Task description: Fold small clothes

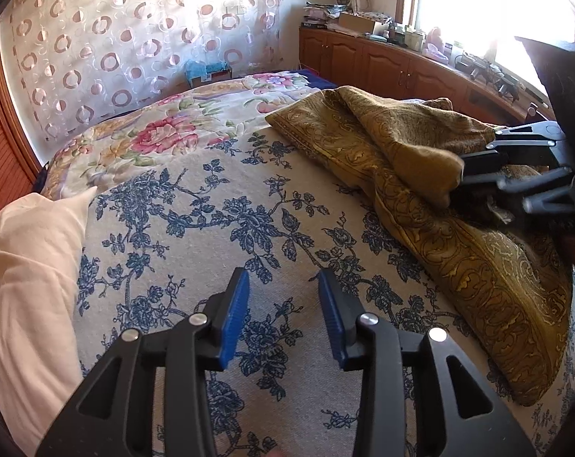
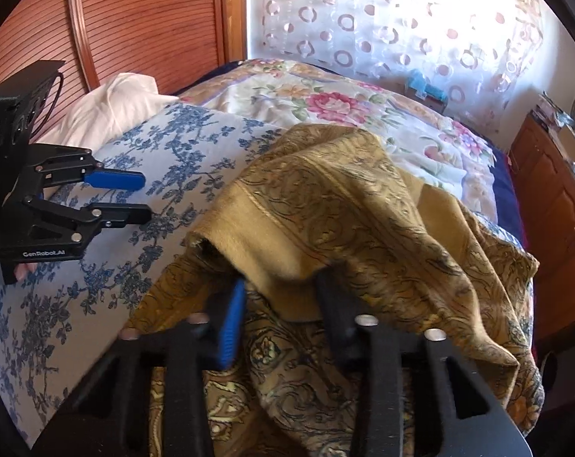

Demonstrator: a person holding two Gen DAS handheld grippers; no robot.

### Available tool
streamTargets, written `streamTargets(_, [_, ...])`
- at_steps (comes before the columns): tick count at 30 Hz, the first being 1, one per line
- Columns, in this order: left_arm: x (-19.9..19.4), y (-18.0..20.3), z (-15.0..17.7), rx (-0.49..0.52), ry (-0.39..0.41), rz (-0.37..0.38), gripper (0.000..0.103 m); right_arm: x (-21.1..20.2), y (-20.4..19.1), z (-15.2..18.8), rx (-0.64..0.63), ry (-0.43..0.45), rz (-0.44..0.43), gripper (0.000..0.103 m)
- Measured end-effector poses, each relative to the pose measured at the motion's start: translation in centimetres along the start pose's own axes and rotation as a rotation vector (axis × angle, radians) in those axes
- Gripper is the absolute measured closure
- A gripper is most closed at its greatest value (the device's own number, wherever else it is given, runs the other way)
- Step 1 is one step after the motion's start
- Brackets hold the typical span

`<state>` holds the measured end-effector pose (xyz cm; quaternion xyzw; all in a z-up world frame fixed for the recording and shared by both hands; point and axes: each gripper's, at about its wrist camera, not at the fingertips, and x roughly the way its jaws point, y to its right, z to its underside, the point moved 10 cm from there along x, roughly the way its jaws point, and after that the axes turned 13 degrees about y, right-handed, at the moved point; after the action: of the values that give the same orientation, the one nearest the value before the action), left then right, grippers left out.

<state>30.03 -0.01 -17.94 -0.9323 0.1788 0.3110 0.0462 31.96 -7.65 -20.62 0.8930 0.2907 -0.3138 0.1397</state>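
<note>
On the blue-flowered bedspread [image 1: 196,236], your left gripper [image 1: 283,316] hovers with jaws spread and empty, bare spread ahead of it. Right of it lies the mustard patterned cloth [image 1: 432,190], one edge running diagonally toward you. Your right gripper [image 2: 279,304] has a raised fold draped over its fingers; its own view leaves the grip unclear, while the left view shows the fingers close together at the fold. White pillow [image 1: 28,274] borders the left; wooden cabinets [image 1: 382,61] stand beyond.
</note>
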Motion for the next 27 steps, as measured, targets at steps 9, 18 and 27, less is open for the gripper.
streamTargets(9, [0.0, 0.1, 0.0, 0.0, 0.002, 0.0, 0.065, -2.5, 2.0, -1.3, 0.018, 0.066, 0.036, 0.101])
streamTargets(18, [0.0, -0.4, 0.0, 0.002, 0.002, -0.004, 0.064, -5.6, 9.7, -5.2, -0.006, 0.158, 0.225, 0.102])
streamTargets(27, [0.0, -1.0, 0.0, 0.0, 0.001, -0.008, 0.062, -3.7, 22.7, -3.6, 0.075, 0.056, 0.488, 0.099])
